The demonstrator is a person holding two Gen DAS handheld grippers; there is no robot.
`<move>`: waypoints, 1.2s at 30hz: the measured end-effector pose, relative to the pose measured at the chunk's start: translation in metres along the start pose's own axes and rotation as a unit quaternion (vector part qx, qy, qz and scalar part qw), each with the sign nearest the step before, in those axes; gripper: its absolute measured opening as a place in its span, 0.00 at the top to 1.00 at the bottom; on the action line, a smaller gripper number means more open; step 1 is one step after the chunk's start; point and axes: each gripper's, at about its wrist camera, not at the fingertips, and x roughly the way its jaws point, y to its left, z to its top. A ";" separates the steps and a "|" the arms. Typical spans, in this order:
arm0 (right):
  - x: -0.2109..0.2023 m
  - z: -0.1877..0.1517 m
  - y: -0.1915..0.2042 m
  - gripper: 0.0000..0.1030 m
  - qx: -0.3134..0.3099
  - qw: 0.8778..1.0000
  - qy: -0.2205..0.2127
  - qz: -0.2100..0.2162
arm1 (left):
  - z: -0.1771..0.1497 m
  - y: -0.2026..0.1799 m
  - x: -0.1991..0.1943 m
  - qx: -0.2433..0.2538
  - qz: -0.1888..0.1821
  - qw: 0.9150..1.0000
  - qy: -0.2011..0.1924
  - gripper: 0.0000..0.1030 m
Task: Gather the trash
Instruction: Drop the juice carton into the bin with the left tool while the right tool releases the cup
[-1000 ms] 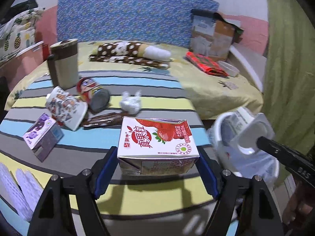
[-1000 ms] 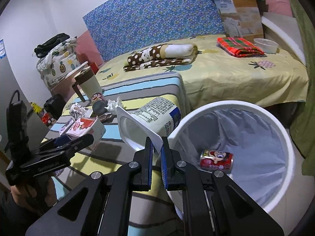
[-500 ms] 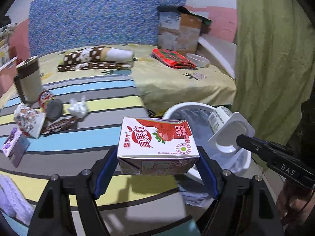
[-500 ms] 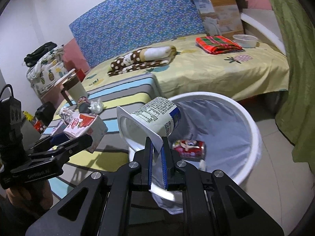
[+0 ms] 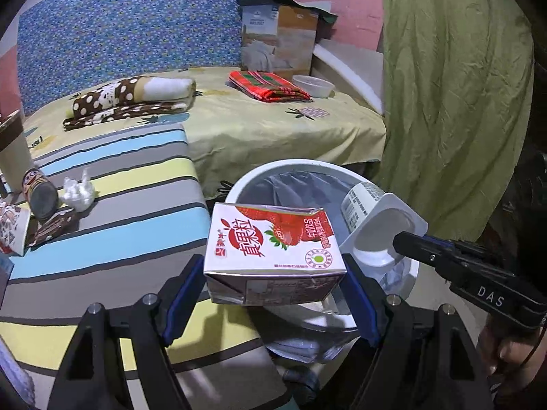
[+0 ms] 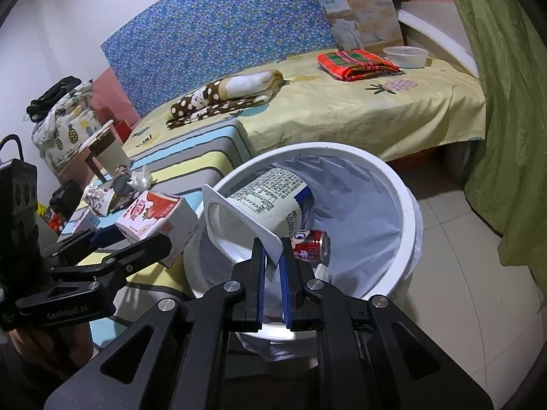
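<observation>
The right gripper (image 6: 272, 259) pinches the rim of a white yogurt cup (image 6: 259, 210) above the white bin (image 6: 408, 225); inside the bin lies 1 red can (image 6: 312, 246), possibly dented.

The counter (image 5: 112, 225) has a striped cover, and on it lie a can (image 5: 39, 193) on its side, a crumpled white tissue (image 5: 78, 193) just beside it, and a brown wrapper (image 5: 53, 227). On the bed (image 5: 273, 126) behind are a dotted brown blanket (image 5: 126, 100), a red checked cloth (image 5: 270, 86) and a white bowl (image 5: 314, 86). A white trash bin (image 6: 407, 225) stands on the tiled floor (image 6: 478, 290).
</observation>
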 end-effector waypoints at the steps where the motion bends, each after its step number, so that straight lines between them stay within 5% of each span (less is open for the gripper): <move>1: 0.000 -0.001 -0.002 0.90 0.001 1.000 0.002 0.000 | 0.000 -0.001 0.002 0.002 -0.001 1.000 0.002 0.23; 21: 0.012 -0.006 -0.020 0.89 0.019 0.999 0.037 -0.013 | -0.001 -0.013 0.019 0.028 -0.004 1.000 0.010 0.22; 27: 0.011 -0.006 -0.020 0.69 0.021 0.999 0.035 -0.017 | -0.001 -0.012 0.013 0.024 -0.006 1.000 -0.002 0.19; 36: 0.002 -0.004 -0.016 0.68 0.021 0.999 0.021 -0.012 | -0.002 -0.006 0.002 0.018 -0.002 1.000 -0.017 0.19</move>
